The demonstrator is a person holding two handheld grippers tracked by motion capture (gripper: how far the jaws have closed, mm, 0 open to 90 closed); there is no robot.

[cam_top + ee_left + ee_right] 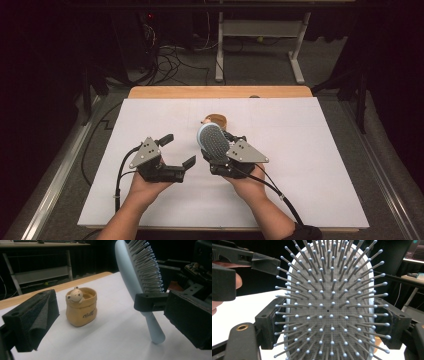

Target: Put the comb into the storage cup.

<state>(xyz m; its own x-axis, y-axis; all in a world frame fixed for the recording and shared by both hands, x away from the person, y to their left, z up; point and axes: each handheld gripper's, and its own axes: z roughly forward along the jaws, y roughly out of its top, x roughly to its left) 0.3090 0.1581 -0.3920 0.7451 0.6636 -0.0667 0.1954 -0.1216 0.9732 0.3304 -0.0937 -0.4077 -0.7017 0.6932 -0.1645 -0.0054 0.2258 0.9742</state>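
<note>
Hairbrush [212, 141], pale blue oval, grey ball-tipped bristles, clamped in right gripper [223, 145] jaws

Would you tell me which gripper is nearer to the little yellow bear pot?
Right. The right gripper holds the hairbrush just in front of the pot; the left gripper sits open, farther off to its left.

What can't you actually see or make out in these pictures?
- Pot: in the high view the hairbrush covers most of it.
- The pot's writing: too small and blurred in the left gripper view.
- The brush's handle: in the right gripper view the bristle head hides it.
- Right gripper: in the high view the brush and its grey plate cover its jaws.
- Room behind: too dark.
</note>
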